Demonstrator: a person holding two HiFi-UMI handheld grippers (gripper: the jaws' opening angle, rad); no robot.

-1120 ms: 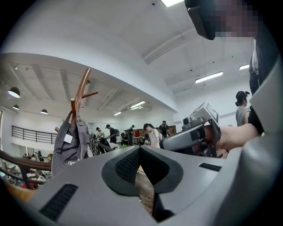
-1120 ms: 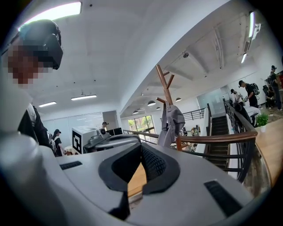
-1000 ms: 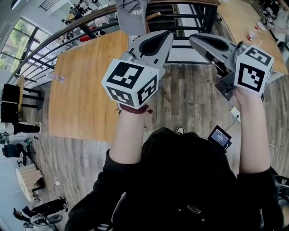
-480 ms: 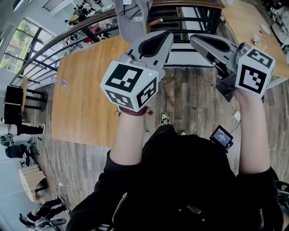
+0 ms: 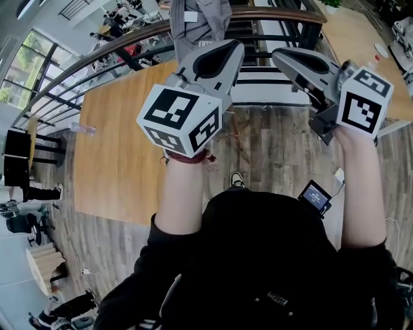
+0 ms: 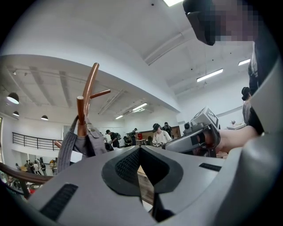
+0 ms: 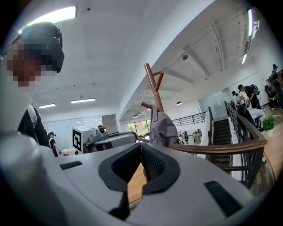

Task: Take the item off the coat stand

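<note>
- The grey cap (image 5: 197, 19) hangs on the wooden coat stand (image 7: 154, 88), just ahead of the left gripper's (image 5: 210, 48) tips and apart from them.
- In the left gripper view the cap (image 6: 77, 143) hangs up and to the left of the jaws, beneath the stand's (image 6: 86, 99) brown pegs.
- In the right gripper view it (image 7: 162, 128) hangs just beyond and above the jaw tips.
- The left gripper (image 6: 139, 152) has its jaws closed together with nothing between them.
- The right gripper (image 5: 284, 58) is likewise closed and empty, level with the left one and to its right.
- A curved railing (image 5: 129, 38) runs behind the cap.
- A wooden desk (image 5: 116, 129) lies far below the left gripper.
</note>
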